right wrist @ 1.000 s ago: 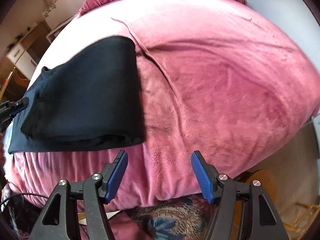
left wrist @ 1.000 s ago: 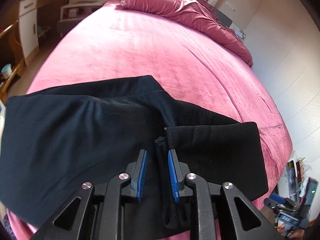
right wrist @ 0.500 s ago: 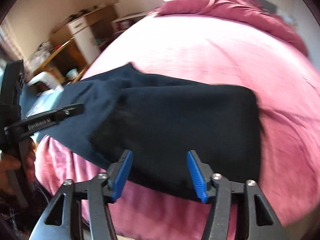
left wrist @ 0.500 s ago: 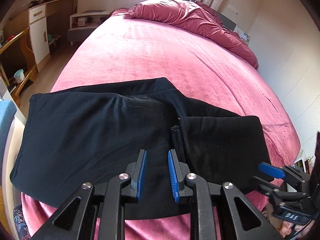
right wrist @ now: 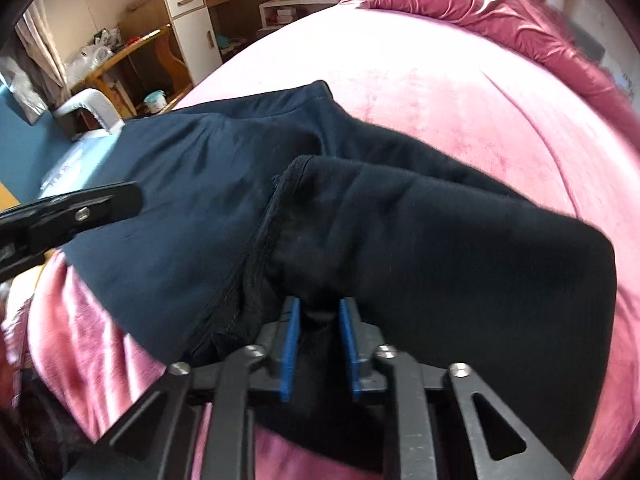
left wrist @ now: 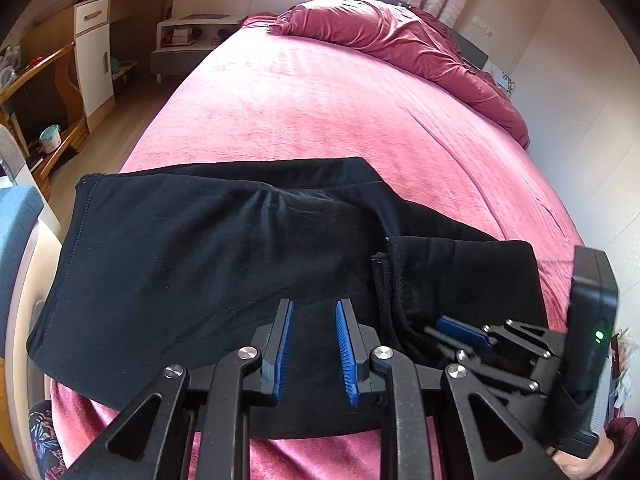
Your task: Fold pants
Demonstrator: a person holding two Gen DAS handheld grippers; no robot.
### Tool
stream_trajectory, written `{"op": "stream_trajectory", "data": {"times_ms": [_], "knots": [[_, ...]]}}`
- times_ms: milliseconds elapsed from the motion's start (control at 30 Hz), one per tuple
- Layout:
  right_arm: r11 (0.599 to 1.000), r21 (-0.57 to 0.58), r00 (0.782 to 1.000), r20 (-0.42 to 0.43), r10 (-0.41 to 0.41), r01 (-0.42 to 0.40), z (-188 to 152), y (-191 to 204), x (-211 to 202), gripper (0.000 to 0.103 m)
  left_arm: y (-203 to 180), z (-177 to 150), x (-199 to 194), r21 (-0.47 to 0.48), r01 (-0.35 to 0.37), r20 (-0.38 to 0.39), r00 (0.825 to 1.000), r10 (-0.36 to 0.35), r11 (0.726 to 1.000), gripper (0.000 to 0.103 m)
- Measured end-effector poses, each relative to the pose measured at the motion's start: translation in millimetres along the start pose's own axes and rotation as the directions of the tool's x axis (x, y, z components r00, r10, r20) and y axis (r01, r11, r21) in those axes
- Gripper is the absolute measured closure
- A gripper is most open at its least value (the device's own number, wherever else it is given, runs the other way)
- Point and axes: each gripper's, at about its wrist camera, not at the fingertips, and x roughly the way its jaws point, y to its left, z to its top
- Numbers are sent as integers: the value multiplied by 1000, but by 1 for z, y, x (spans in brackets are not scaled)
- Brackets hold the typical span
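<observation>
Black pants (left wrist: 200,260) lie across the near end of a pink bed (left wrist: 320,100), with one part folded over on the right (right wrist: 460,248). My left gripper (left wrist: 312,306) hovers over the pants' near edge; its pads stand a narrow gap apart with nothing pinched between them. My right gripper (right wrist: 316,304) is at the near edge of the folded part. Its jaws are closing, and a bunch of black cloth sits pressed between the blue pads. The right gripper (left wrist: 460,328) also shows low on the right in the left wrist view. One finger of the left gripper (right wrist: 116,200) juts in from the left in the right wrist view.
A bunched pink duvet (left wrist: 380,36) lies at the head of the bed. A wooden desk with a white cabinet (left wrist: 94,52) and a low white bedside unit (left wrist: 192,32) stand to the left. A wall runs along the bed's right side.
My right gripper swung left from the bare bedspread onto the folded part of the pants, and its jaws narrowed around the cloth. My left gripper drew back slightly toward the near edge.
</observation>
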Motion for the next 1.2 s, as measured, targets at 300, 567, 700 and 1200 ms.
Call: {"op": "stream_trajectory", "data": {"times_ms": [300,567,700,1200], "knots": [[999,-2,996,72,-46,46,-11,13,4,87,12,-2,0,-43,-26,-21,999,25,999,76],[998,22,992,114,-54,52,-19,10,-6,86,46,-3,-14,-149,-9,-39,999,3,989,71],[997,63,994,101,-41,35,-17,4,-13,77,97,-1,-36,-332,52,-13,998,-59,942,71],[978,206,984,176,5,-42,-40,-3,-60,33,271,-68,-62,-810,82,58,997,-60,580,71]]}}
